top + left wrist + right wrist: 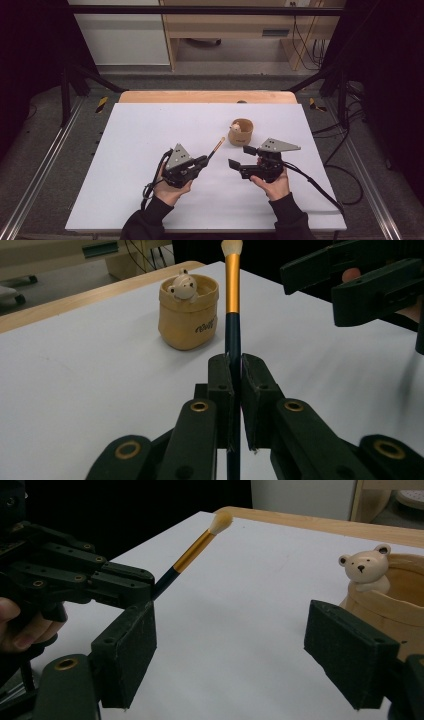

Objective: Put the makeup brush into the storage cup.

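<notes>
Broadly, a white table (150,150) carries a tan cup (241,132) with a little bear figure (181,285) at its rim; the right gripper (242,157), jaws apart and holding nothing, sits near the left gripper (204,161), clenched on a brush (232,300) whose bristles point toward the cup

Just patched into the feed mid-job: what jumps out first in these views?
The left gripper is clamped on a makeup brush with a gold ferrule, bristles pointing away toward the far side. Just beyond it stands a tan cup with a bear figure at its rim. The right gripper hangs open nearby, holding nothing.
</notes>
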